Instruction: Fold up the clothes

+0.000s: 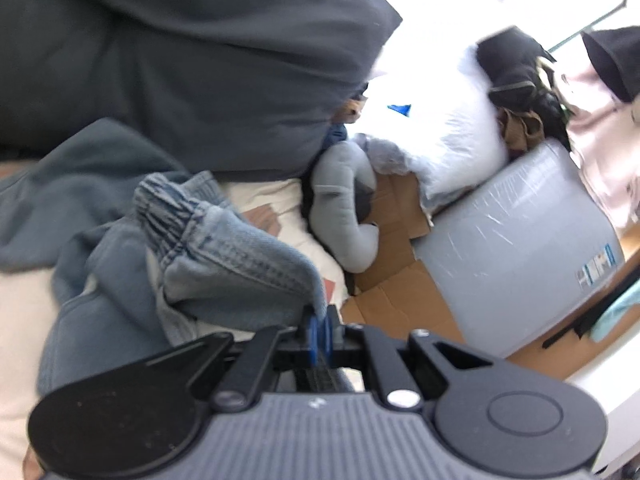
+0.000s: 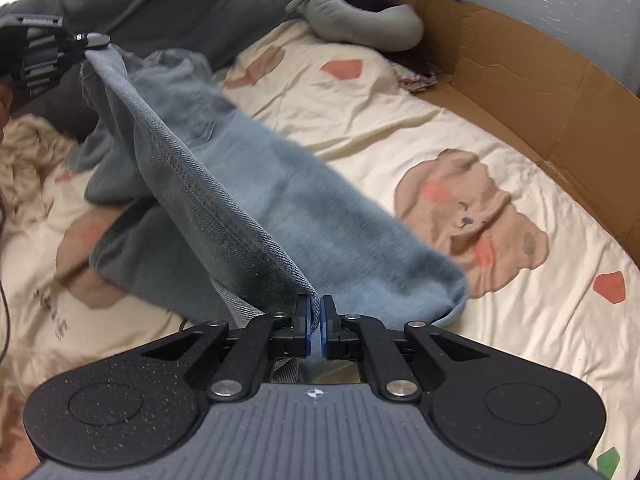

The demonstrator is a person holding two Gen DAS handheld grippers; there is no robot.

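right tool [image 2: 315, 322] clamped on the hem edge of light blue jeans [image 2: 256, 200], denim pinched between its blue pads. left tool [image 1: 320, 330] clamped on another edge of the same jeans [image 1: 224, 256], near the elastic waistband [image 1: 172, 208]. in the right view the left tool [image 2: 82, 40] sits at far upper left, holding its corner up, so the seam edge runs taut between both tools, lifted off the bed while the rest of the jeans sags onto the cream printed bed sheet [image 2: 500, 300]. blue-grey garment [image 1: 80, 200] lies beside the jeans. further back a dark grey duvet [image 1: 180, 60], a grey curved pillow [image 2: 352, 4], cardboard [image 2: 540, 80] along the bed edge, a plastic-wrapped grey bundle [image 1: 520, 240], blurred clothes pile [image 1: 520, 80] behind.
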